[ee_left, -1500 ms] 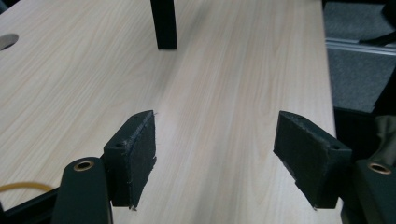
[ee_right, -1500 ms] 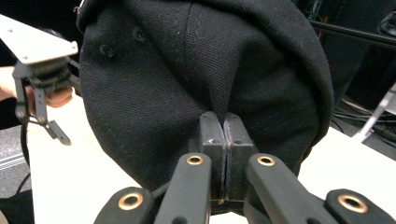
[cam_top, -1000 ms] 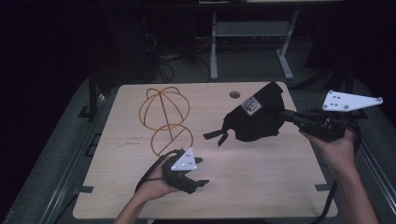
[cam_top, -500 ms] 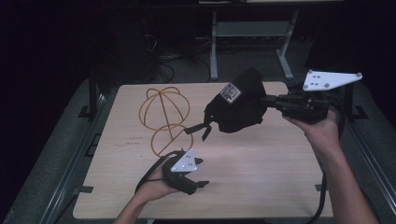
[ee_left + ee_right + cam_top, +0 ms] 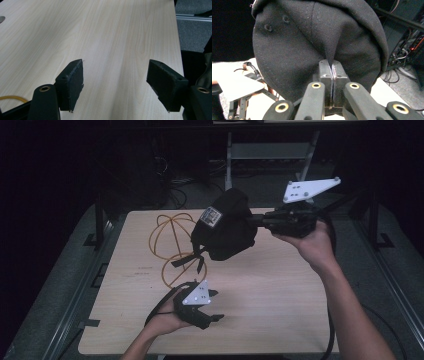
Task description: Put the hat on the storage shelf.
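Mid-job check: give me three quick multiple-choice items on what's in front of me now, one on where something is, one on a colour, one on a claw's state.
1. Where is the black cap?
A. flat on the table
B. held up above the table
C. on the floor

2. What colour is the wire frame lying on the table?
A. yellow-orange
B. blue
C. white

3. How do the left claw's jaws stand?
A. shut on the cap
B. shut on nothing
C. wide apart, with nothing between them

Answers: 1 B, the right claw pinches its fabric and holds it above the tabletop in the high view. 2 A, its loops show yellow-orange against the pale wood. 3 C, the left gripper view shows bare wood between its pads.
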`<state>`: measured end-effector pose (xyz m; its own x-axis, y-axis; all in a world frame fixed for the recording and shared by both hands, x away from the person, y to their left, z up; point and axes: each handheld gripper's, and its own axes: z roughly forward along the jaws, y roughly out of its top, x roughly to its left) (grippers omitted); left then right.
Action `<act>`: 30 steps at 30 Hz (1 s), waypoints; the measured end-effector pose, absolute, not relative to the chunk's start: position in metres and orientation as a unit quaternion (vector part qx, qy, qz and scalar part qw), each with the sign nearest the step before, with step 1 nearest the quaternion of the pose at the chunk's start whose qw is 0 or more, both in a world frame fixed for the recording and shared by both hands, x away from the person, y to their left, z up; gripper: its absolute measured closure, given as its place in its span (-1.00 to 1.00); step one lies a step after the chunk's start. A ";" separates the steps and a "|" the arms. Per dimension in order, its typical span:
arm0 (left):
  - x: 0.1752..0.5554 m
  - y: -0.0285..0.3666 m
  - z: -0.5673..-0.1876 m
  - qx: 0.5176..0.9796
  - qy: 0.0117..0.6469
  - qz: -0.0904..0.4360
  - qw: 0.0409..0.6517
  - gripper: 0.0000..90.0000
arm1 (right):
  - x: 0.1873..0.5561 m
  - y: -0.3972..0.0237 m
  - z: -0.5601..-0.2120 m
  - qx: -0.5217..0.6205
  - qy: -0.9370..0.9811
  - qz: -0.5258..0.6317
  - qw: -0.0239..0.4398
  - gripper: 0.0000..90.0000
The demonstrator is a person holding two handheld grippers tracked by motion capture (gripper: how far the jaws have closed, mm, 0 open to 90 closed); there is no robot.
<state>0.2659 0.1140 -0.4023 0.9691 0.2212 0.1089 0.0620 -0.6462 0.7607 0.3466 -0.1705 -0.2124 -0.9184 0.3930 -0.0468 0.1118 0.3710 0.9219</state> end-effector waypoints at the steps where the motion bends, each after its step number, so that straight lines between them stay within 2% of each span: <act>1: 0.266 0.114 -0.402 0.902 0.078 0.096 0.413 -0.35 | 0.350 -0.165 -0.212 0.153 0.822 0.534 0.127 0.98; 7: 0.266 0.113 -0.404 0.904 0.072 0.096 0.410 -0.35 | 0.368 -0.138 -0.210 0.153 0.835 0.518 0.107 0.98; 30: 0.266 0.112 -0.404 0.906 0.070 0.096 0.406 -0.34 | 0.417 -0.043 -0.184 0.148 0.851 0.493 0.105 0.98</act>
<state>0.2658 0.1115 -0.4036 0.9718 0.2045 0.1174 0.0485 -0.6606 0.7492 0.4174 -0.0431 -0.1839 -0.9338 0.3562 -0.0326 0.1488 0.4698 0.8701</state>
